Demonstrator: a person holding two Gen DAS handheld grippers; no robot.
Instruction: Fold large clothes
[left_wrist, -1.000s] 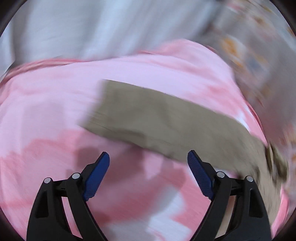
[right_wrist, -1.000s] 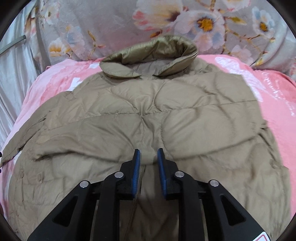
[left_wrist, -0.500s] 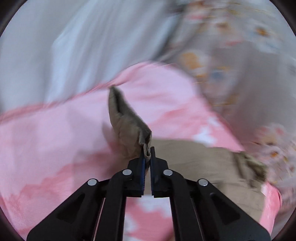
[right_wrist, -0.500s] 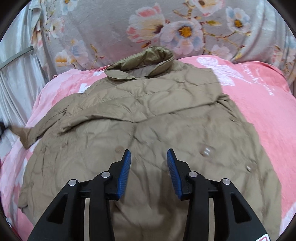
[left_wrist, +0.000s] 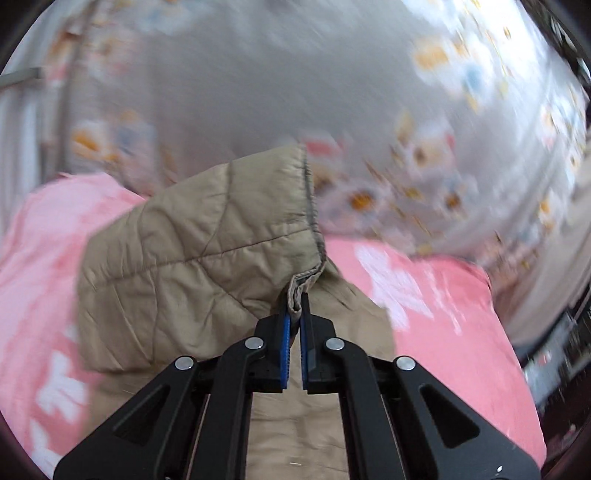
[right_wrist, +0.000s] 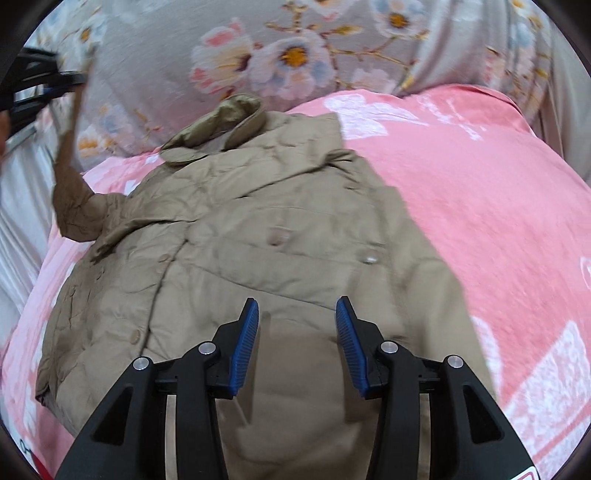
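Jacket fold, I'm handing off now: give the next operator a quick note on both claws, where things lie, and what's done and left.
Left claw: shut on the sleeve cuff, lifted off the bed.
Right claw: open, empty, above the jacket's lower half.
Jacket: spread on the pink blanket, collar towards the floral fabric, right side apparently already folded in.
Left: probably lay the held sleeve across the body, then fold the length.

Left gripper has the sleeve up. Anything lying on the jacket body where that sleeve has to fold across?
Nothing visible. The left gripper is shut on the sleeve cuff, lifted at the jacket's side. The jacket lies flat on the pink blanket, its front bare. The right gripper hovers open above the lower part, holding nothing.
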